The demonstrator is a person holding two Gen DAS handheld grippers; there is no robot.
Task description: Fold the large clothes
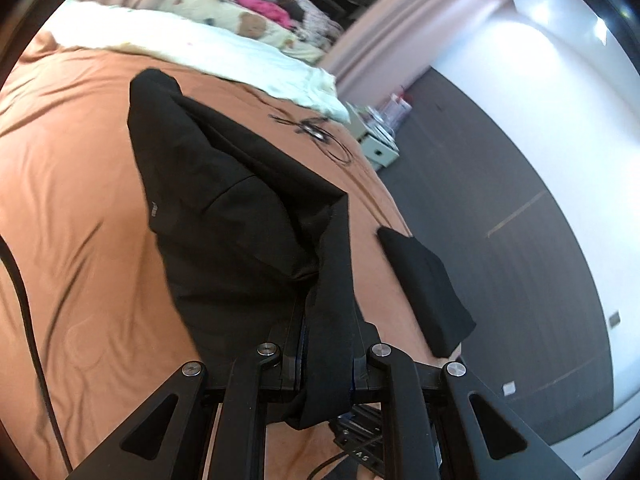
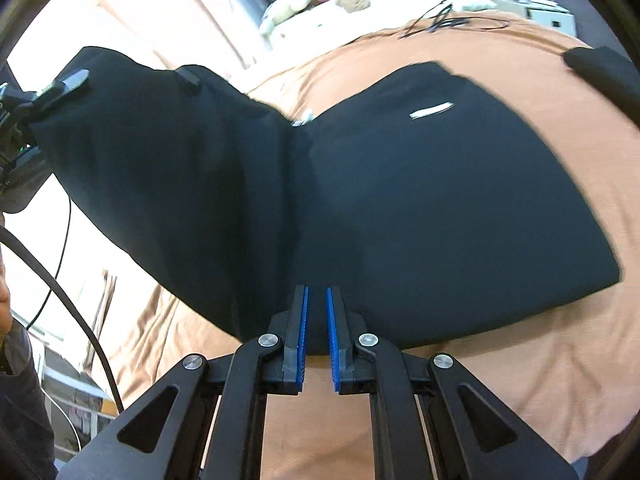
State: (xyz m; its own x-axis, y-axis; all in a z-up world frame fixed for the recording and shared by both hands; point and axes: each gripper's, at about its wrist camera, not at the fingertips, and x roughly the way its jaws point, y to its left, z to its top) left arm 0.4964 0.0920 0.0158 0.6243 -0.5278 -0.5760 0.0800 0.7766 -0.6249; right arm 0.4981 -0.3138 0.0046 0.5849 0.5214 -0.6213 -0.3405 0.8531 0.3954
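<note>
A large black garment (image 2: 420, 184) with a small white label lies on the orange-brown bed sheet (image 2: 540, 352). Its left part is raised off the bed. My right gripper (image 2: 316, 320) stands at the garment's near hem, its blue pads (image 2: 305, 320) almost together with black fabric between them. In the left wrist view, a fold of the same black garment (image 1: 224, 208) runs up through my left gripper (image 1: 330, 320), which is shut on it; the cloth hides the pads. That left gripper (image 2: 68, 82) also shows at the far left of the right wrist view, holding the raised corner.
A second, folded black garment (image 1: 428, 288) sits at the bed's right edge. Thin black cables (image 1: 320, 132) lie further up the sheet, before a white blanket (image 1: 200, 48) and piled pillows. A pale bedside cabinet (image 1: 380, 148) and dark floor (image 1: 500, 220) lie beyond the bed.
</note>
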